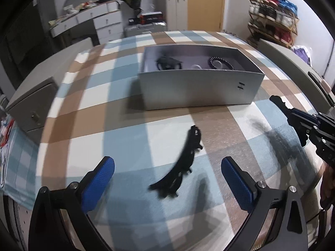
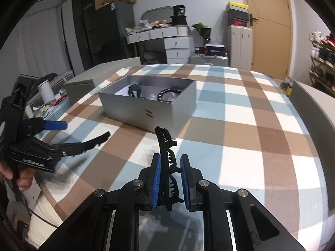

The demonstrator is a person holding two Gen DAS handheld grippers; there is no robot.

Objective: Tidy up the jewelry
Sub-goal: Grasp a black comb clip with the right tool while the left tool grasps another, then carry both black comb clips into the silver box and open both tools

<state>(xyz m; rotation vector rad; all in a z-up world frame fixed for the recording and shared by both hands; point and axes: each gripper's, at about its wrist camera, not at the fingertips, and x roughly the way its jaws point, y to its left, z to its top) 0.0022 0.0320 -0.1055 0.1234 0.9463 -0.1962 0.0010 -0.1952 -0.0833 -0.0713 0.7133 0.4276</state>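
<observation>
A grey open box (image 1: 199, 87) stands on the checked tablecloth and holds a black clip (image 1: 168, 62) and a dark bead bracelet (image 1: 217, 62); it also shows in the right wrist view (image 2: 134, 108). A long black hair claw clip (image 1: 182, 161) lies on the cloth between the wide-open blue fingers of my left gripper (image 1: 167, 169). My right gripper (image 2: 170, 163) is shut on another black hair claw clip (image 2: 167, 154) that sticks up from its pads, above the cloth in front of the box. The right gripper shows at the right edge of the left wrist view (image 1: 303, 123).
The table (image 2: 251, 125) is covered in a blue, brown and white checked cloth. A grey cabinet (image 1: 31, 104) stands at the left. A desk with drawers (image 2: 167, 39), a suitcase (image 2: 209, 59) and a shoe rack (image 1: 272, 21) stand behind.
</observation>
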